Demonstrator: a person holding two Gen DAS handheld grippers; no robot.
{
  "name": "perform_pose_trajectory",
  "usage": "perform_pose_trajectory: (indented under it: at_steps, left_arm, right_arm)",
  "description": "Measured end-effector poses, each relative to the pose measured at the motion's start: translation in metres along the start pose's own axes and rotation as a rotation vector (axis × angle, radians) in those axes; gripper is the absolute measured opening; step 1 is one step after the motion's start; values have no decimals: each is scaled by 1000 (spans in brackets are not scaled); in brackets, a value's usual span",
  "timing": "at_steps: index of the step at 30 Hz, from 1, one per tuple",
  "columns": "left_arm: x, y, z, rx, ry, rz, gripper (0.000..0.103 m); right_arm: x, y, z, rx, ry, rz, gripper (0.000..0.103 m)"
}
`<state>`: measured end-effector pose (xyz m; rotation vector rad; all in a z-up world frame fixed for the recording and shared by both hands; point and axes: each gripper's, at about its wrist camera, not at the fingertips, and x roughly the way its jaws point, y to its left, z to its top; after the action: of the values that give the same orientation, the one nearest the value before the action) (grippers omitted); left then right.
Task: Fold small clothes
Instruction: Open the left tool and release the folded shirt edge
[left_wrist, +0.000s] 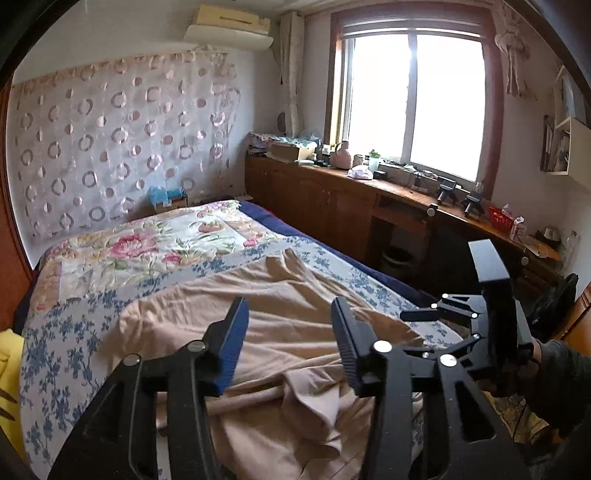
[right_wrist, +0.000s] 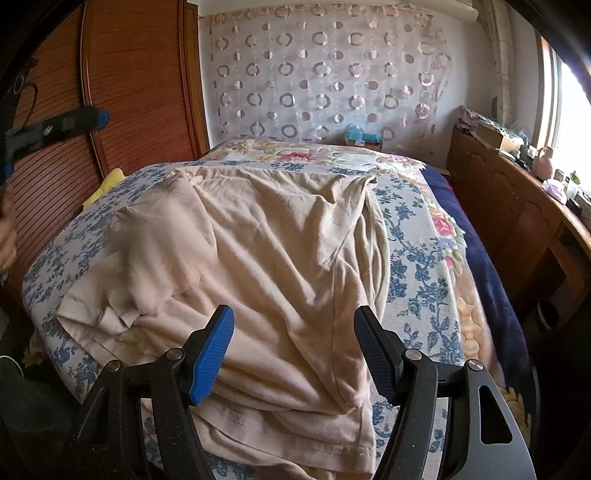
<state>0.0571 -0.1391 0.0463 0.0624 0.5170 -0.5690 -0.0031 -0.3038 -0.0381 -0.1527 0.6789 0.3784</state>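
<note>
1. Left wrist view: the left gripper (left_wrist: 290, 339) has its jaws apart with nothing pinched between the blue pads, just hanging over the bed (left_wrist: 59, 321).
2. Same view: the beige garment (left_wrist: 280, 295) is lying rumpled on the blue-flowered sheet (left_wrist: 55, 354), with a loose fold bunched up near the bottom between the fingers.
3. The right gripper (left_wrist: 476, 314) pokes in from the right edge here, held by a hand in a dark sleeve (left_wrist: 557, 373). It's side-on, so hard to say how wide it is from this angle.
4. Right wrist view: the right gripper (right_wrist: 295, 350) is spread wide and empty, hovering above the near end of the garment (right_wrist: 266, 236).
5. The garment covers most of the near half of the bed, hem towards the camera, wrinkled and not flat.
6. A yellow cloth (right_wrist: 105, 184) sits at the bed's left edge by the wooden wardrobe (right_wrist: 122, 81), and the left gripper (right_wrist: 55, 127) shows blurry at far left.
</note>
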Motion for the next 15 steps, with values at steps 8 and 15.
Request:
perform_pose_trajectory:
  at_steps: [8,15]
  left_arm:
    - [-8,23,-30,-57,33,73,80]
    - [-15,48,-55,-95,61,161,80]
  right_arm:
    - [11,14,15,-16,-12,53,69]
    - [30,32,32,-35,-20,110,69]
